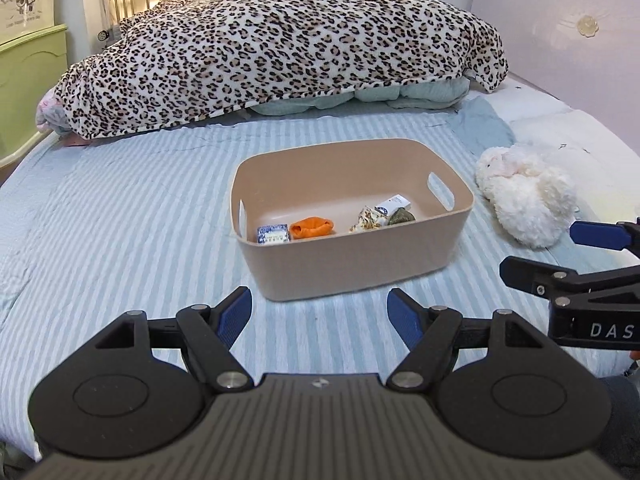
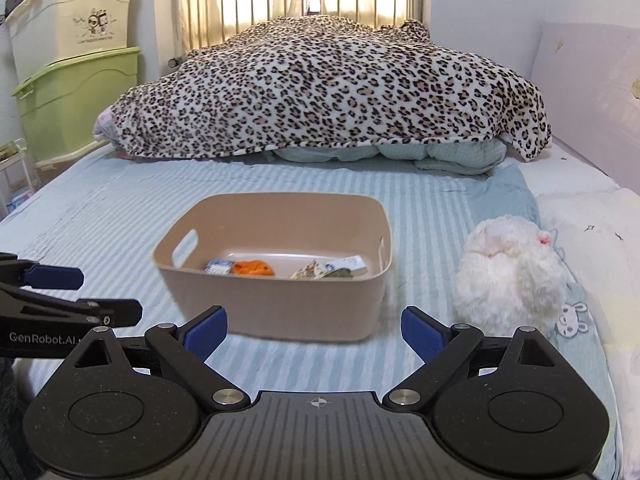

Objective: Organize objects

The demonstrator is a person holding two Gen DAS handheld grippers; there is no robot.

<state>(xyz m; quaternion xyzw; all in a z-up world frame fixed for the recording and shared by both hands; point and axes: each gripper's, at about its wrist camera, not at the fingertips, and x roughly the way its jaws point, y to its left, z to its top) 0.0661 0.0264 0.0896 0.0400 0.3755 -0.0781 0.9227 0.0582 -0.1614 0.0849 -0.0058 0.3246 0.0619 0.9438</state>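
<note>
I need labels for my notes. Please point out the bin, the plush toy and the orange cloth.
bin (image 1: 344, 268), left wrist view, near outer wall.
plush toy (image 2: 508, 276), right wrist view, middle of its fluffy body.
orange cloth (image 1: 312, 227), left wrist view, middle of the bundle.

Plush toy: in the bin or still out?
Out. The white plush toy lies on the striped sheet, right of the beige bin, untouched by either tool.

Beige bin; leopard-print blanket; blue-and-white striped sheet; white plush.

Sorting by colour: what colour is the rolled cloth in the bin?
Orange, clearest in the left wrist view.
</note>
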